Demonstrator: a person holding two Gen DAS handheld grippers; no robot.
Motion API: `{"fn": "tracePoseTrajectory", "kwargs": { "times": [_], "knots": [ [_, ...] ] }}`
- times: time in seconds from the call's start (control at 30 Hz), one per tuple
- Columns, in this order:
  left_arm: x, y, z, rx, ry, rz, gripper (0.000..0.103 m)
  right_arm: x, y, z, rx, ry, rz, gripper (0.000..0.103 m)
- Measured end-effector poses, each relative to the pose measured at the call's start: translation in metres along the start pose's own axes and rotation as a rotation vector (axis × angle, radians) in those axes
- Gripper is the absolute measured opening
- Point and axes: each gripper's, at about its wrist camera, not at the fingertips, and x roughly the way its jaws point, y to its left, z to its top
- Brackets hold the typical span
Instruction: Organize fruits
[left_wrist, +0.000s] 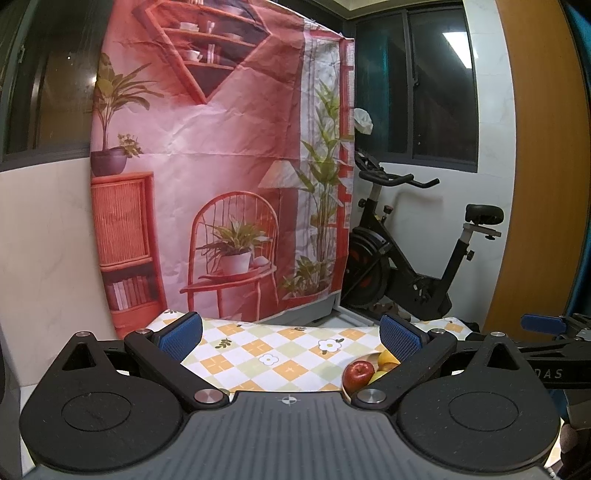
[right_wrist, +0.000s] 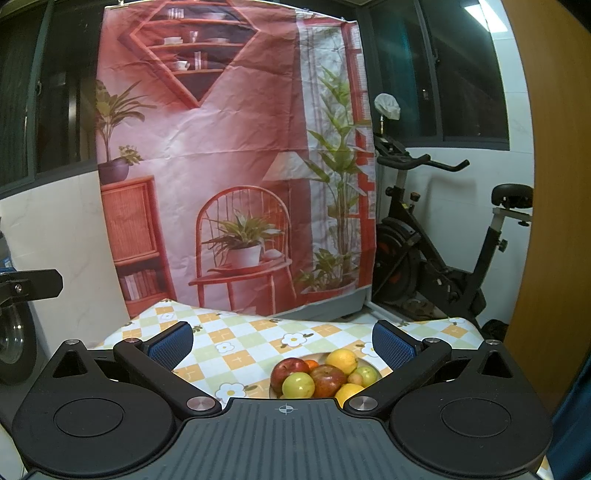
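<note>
left gripper (left_wrist: 291, 338) jaws spread, empty | right gripper (right_wrist: 282, 342) jaws spread, empty, above plate (right_wrist: 320, 356) of fruit: red apple (right_wrist: 289, 369), green apple (right_wrist: 298, 384), lemon (right_wrist: 343, 360) | checked tablecloth (right_wrist: 240, 332) | "das" lettering partly legible in the left view | printed backdrop (right_wrist: 229, 147) | exercise bike (right_wrist: 443, 258)

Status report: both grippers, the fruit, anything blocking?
Left gripper open, empty. Right gripper open, empty, facing the fruit plate. Fruit piled together, untouched. Nothing blocking.

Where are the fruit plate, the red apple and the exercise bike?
Plate (right_wrist: 320, 355), right wrist view, far rim.
Red apple (right_wrist: 289, 369), right wrist view, its upper side.
Bike (right_wrist: 495, 192), right wrist view, black saddle.
</note>
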Motion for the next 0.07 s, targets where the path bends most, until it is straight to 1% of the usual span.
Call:
{"fn": "tracePoseTrajectory", "kwargs": {
  "times": [0.07],
  "knots": [
    [0.0001, 0.0006, -0.0002, -0.001, 0.004, -0.002, 0.103, 0.0004, 0.0003, 0.0, 0.0, 0.001, -0.002, 0.103]
  ]
}}
